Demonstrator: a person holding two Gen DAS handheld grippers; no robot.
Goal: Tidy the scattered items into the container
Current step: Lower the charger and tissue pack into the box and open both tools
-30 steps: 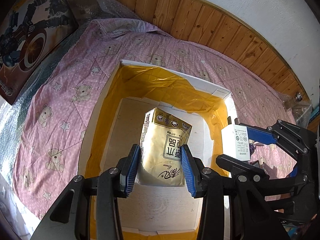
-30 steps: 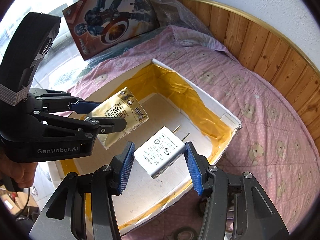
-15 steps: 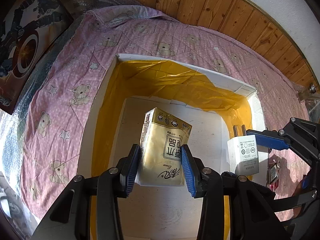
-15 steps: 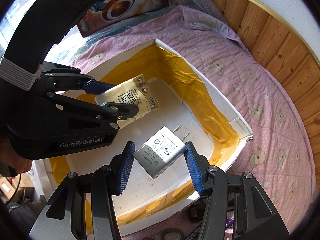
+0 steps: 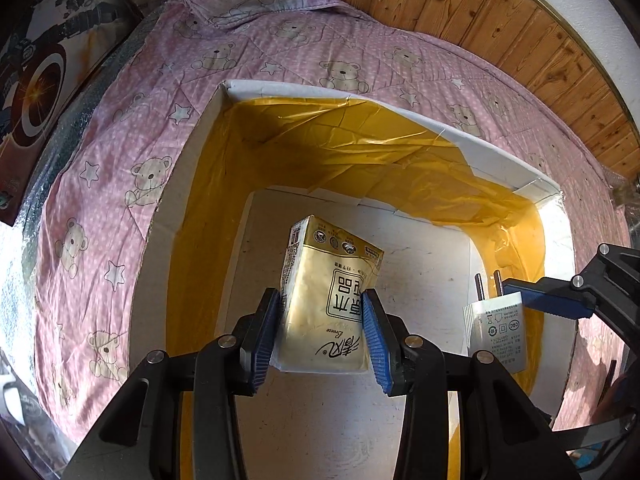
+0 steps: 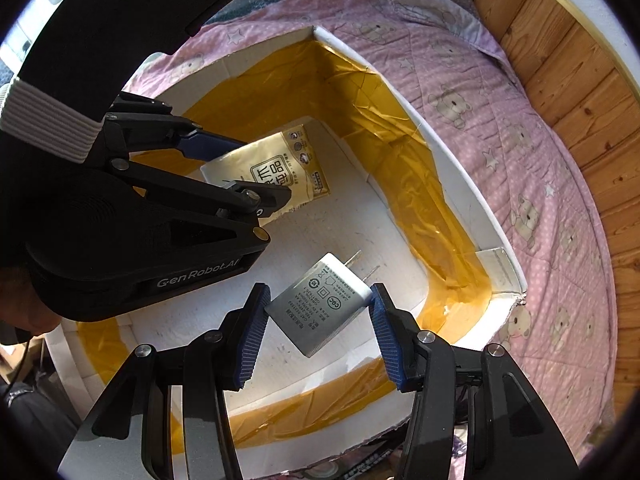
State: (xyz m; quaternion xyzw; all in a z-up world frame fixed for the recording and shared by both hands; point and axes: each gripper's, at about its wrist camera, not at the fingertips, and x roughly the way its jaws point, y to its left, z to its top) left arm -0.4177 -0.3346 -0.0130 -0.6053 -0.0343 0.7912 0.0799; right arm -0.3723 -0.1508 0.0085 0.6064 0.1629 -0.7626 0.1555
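The left gripper (image 5: 322,330) clamped a gold tissue pack (image 5: 328,300) above the white box (image 5: 188,168); right of it, the right gripper (image 6: 316,320) pinched a white charger (image 6: 318,304), also over the box.

home bedroom, teddy-bear quilt (image 5: 192,80), wood panelling (image 5: 500,20)

Tissue pack (image 5: 326,300): lower sides hidden behind left gripper (image 5: 320,334) pads. Charger (image 6: 318,304): label print too small to read. Poster (image 5: 36,84) cut off by the frame edge. Box (image 6: 452,168) near wall blocked by right gripper (image 6: 316,338).
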